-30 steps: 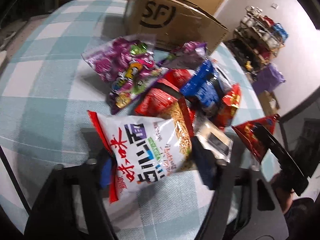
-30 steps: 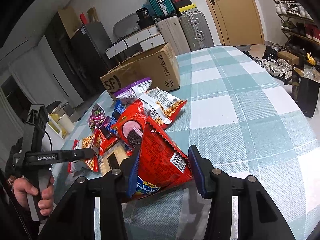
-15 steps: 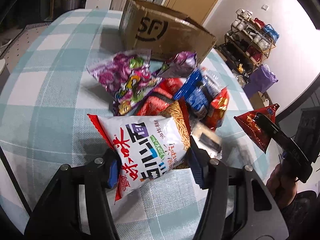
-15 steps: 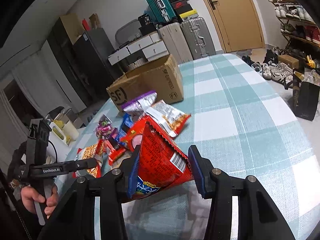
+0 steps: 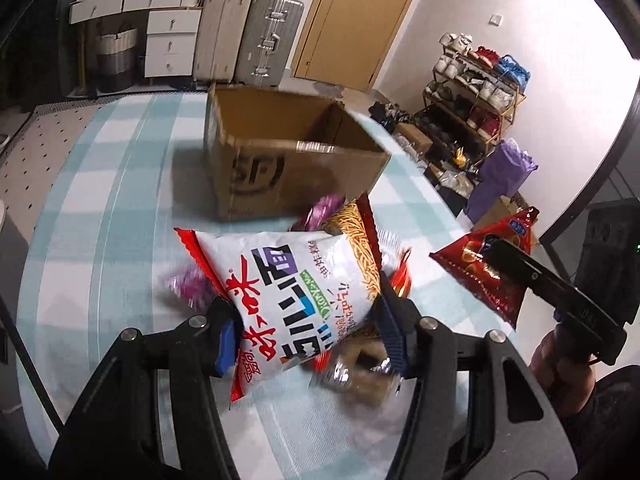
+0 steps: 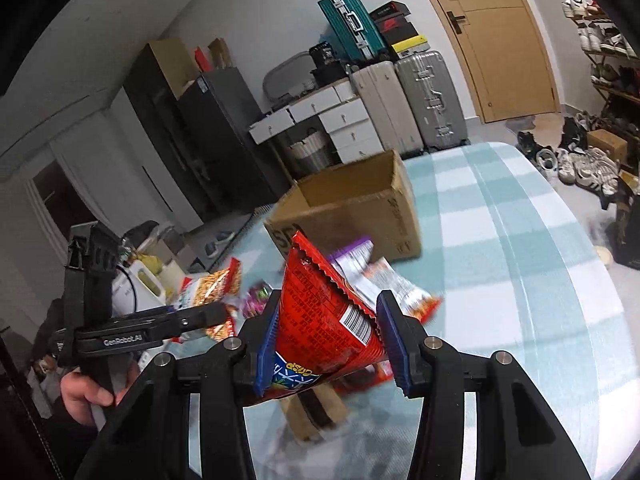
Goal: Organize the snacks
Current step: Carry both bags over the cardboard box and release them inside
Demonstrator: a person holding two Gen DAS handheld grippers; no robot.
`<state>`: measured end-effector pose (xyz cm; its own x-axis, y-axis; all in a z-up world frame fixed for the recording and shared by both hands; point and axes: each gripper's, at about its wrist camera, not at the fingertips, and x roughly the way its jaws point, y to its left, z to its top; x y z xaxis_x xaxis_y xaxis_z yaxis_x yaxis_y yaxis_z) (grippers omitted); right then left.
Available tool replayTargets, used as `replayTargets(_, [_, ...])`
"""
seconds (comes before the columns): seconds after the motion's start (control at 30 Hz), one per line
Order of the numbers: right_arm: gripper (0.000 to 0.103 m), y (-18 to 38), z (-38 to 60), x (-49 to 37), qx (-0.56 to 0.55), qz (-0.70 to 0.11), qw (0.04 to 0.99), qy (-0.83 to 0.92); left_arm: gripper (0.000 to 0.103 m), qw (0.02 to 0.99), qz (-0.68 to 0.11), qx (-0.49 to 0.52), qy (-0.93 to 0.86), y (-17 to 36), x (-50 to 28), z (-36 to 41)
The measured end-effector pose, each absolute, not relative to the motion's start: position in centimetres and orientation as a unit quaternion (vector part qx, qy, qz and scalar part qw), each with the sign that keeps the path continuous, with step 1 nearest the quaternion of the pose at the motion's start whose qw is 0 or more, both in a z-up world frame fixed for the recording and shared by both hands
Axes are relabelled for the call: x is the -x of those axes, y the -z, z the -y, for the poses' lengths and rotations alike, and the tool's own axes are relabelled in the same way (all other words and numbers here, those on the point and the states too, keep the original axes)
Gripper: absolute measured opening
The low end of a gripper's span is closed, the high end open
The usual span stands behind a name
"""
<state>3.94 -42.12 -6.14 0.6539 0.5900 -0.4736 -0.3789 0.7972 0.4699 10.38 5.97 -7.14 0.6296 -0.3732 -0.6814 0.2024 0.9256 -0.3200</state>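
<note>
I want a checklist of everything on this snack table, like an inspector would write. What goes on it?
Surface: table with a light blue and white checked cloth.
Job's things: open cardboard box at the far side; white noodle snack bag and red chip bag lifted off the table; more snack packets piled in front of the box, blurred.
Clutter: nothing seen besides the snacks.
Grippers: left gripper shut on the white noodle snack bag; right gripper shut on the red chip bag.
Cables: nothing seen on the table.
Surroundings: suitcases, drawers, door, shoe rack.
</note>
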Motion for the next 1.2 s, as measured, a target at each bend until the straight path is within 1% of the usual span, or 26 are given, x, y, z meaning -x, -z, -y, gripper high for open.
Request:
replayTargets(0.4, [0.047,1.0,40.2,-10.5,-0.176,-0.289,0.893,-0.296,0.055,0.907,-0.377,0.077,0.171,1.3,-17.2,-5.0])
replayTargets(0.67, [0.047,-1.8,38.9,-15.7,-0.178,-0.282,0.893,-0.302,0.055,0.909,-0.377,0.078,0.158,-1.4,-24.2,-6.0])
replayTargets(0.9, [0.047,-2.2,37.5,-20.6,-0.17,-0.294,0.893,-0.296,0.055,0.904,-0.398,0.074,0.139,-0.4,-31.2,-6.2])
replayTargets(1.2, [0.047,2.1,35.8,-27.0,-0.16,-0.335,0.887,-0.273,0.055,0.894,-0.424,0.065,0.129,3.8,-35.7,-5.5])
